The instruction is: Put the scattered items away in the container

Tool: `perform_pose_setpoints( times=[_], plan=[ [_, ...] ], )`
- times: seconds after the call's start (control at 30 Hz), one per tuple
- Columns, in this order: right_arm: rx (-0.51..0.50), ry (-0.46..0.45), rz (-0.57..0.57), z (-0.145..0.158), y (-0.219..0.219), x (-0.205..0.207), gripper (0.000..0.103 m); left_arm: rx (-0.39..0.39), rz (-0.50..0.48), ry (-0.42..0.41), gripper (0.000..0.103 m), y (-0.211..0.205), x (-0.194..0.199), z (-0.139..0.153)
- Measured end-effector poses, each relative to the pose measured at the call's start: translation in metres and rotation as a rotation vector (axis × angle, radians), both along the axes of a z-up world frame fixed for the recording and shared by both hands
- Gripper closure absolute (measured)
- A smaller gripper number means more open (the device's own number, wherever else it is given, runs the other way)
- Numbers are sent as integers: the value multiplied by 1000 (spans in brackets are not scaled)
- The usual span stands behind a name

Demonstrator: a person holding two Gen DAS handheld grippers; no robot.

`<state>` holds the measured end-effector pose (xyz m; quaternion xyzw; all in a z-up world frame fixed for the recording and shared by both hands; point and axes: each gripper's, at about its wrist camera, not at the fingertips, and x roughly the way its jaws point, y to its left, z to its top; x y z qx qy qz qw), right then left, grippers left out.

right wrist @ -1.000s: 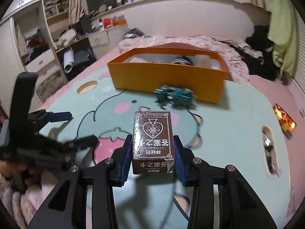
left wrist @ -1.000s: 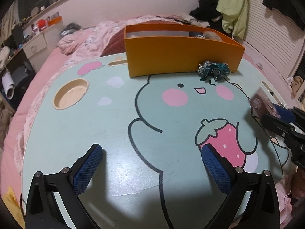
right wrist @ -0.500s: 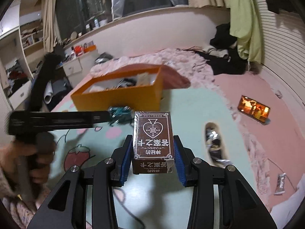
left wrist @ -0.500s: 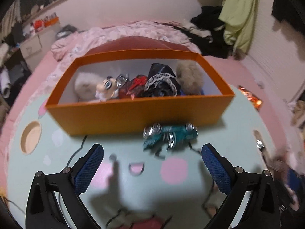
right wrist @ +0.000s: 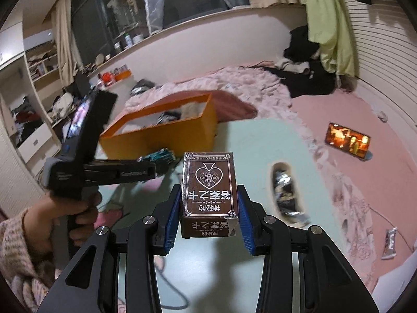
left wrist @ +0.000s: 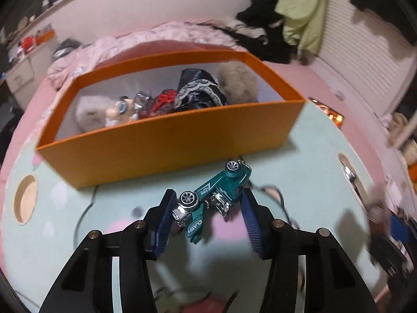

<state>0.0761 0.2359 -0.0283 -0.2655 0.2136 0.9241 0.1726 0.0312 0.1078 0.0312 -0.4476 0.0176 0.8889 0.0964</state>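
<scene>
A teal toy car lies on its side, slantwise, on the pale-green table just in front of the orange box. My left gripper straddles the car; its jaws are closing and both blue pads touch it. The box holds plush toys and dark cloth items. In the right wrist view my right gripper is shut on an upright brown card box, held above the table. There the left gripper appears at the left, held by a hand, with the car blurred at its tip beside the orange box.
The cartoon-printed table has a round cup hole at its left and a slot with foil packets at its right. A lit phone and a packet lie on the pink bedding. Crumpled bedding sits behind the box.
My left gripper came forward to the toy car and its jaws narrowed around it; the car turned slantwise. My right gripper swung rightward, still holding the card box.
</scene>
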Motion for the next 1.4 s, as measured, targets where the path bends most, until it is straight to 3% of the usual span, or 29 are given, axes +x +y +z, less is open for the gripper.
perform_pose_setpoints(
  times=[0.23,0.33,0.47,0.5,0.57,0.6,0.63,0.67,0.7,1.4],
  plan=[
    [-19,-80,81,-13,-31,-26,62,16,-34,63,54,-61,60,19],
    [-17,-110,112,-16,-48,-38,61,-12,-27,62,54,-76,76,10],
    [6,-146,135,-18,-72,-55,61,9,-3,33,53,-86,76,-7],
    [30,-165,126,-19,-77,-60,61,9,2,42,50,-87,76,-8],
    [74,-205,105,-21,-83,-65,61,-13,21,40,24,-86,76,-11],
    [88,-222,97,-24,-85,-66,54,-30,29,31,6,-85,76,-14],
    [94,-229,90,-24,-85,-65,45,-48,31,27,3,-84,77,-17],
    [97,-240,81,-26,-85,-65,24,-58,30,31,1,-82,79,-19],
    [100,-251,73,-27,-84,-64,16,-59,28,34,1,-82,80,-19],
    [123,-266,86,-28,-85,-67,13,-52,32,30,0,-85,79,-19]
  ],
)
